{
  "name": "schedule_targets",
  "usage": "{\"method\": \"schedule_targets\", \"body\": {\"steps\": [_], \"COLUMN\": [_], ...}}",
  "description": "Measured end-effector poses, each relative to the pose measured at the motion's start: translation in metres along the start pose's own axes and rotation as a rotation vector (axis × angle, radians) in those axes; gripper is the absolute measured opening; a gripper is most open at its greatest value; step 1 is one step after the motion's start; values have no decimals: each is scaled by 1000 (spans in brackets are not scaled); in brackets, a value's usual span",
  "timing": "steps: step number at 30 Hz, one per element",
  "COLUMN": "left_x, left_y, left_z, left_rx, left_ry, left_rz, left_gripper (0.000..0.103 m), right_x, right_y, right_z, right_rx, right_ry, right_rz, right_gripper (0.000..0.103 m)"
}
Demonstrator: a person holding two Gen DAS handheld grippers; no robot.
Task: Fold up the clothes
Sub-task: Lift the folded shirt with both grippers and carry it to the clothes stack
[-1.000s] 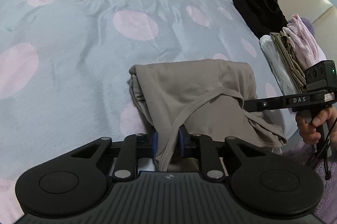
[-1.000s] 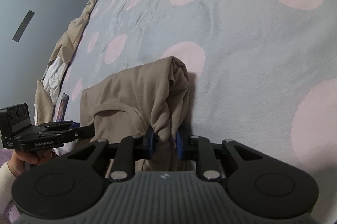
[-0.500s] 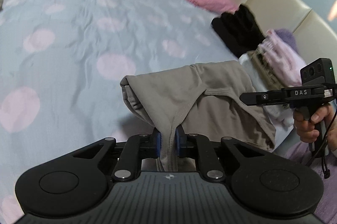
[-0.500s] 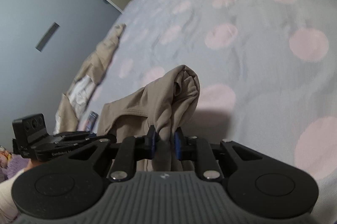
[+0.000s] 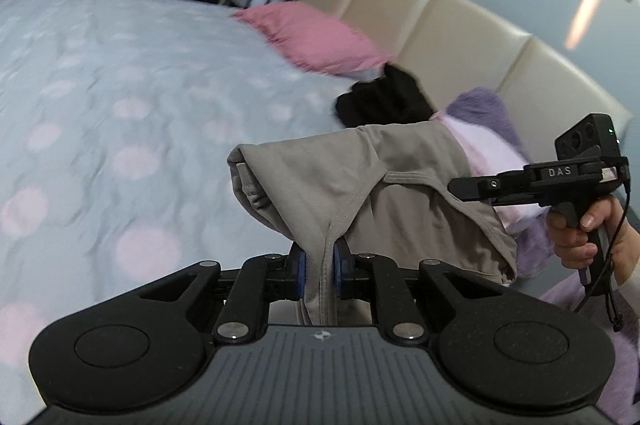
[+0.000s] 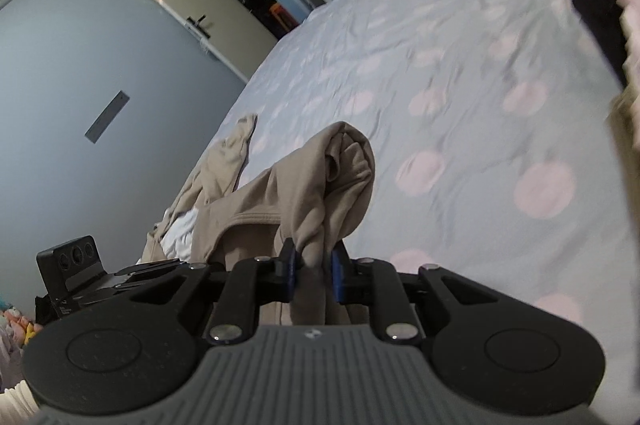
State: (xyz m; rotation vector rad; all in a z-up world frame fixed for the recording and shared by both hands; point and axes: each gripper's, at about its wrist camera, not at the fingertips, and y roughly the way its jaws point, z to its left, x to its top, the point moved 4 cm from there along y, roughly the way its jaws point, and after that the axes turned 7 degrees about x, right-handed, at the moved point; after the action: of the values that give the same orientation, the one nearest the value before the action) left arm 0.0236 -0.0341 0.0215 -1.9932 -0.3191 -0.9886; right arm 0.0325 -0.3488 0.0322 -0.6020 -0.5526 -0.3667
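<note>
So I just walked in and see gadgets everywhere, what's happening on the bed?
A person is folding laundry with a handheld tool in each hand. The left tool and the right tool are each clamped on an edge of the same folded taupe garment, holding it up above the spotted bedspread. Already folded clothes sit by the headboard; an unfolded pile waits at the bed's far edge.

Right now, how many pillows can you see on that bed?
1. A pink pillow lies at the head of the bed, against the cream headboard, just beyond a pile of black clothes. The stacked clothes nearby may hide another.
</note>
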Motion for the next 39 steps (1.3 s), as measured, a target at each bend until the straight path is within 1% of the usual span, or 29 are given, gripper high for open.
{"method": "schedule_targets", "body": {"steps": [3,9,11,14,19,23,26,29,32,35,39], "left_x": [22,72,90,109,119,115,109,102,91,80,76], "left_y": [7,33,45,64,103,138,164,193,221,247,279], "left_z": [-24,-80,-103,-136,-185,-216,-231,-236,-235,-232,-226], "left_rx": [-49,-160,-200,-243,-318,-378,-387,-381,-353,-320,-255], "left_ry": [34,86,106,140,163,148,156,126,113,102,92], "left_rz": [-24,-77,-90,-94,-60,-11,25,77,129,169,214], "left_gripper": [11,11,11,11,11,11,11,11,11,11,12], "right_x": [21,68,85,103,115,121,125,129,133,132,128], "right_y": [-34,-120,-152,-195,-253,-290,-308,-310,-307,-302,-300], "right_z": [2,5,1,-10,-37,-68,-95,-129,-165,-195,-235], "right_rx": [-32,-103,-127,-164,-258,-319,-342,-358,-368,-377,-407], "right_ry": [-18,-62,-66,-49,-31,15,32,58,84,114,164], "right_rz": [-31,-120,-159,-189,-219,-221,-193,-150,-95,-67,-84], "right_gripper": [19,19,19,19,19,19,19,19,19,19,19]}}
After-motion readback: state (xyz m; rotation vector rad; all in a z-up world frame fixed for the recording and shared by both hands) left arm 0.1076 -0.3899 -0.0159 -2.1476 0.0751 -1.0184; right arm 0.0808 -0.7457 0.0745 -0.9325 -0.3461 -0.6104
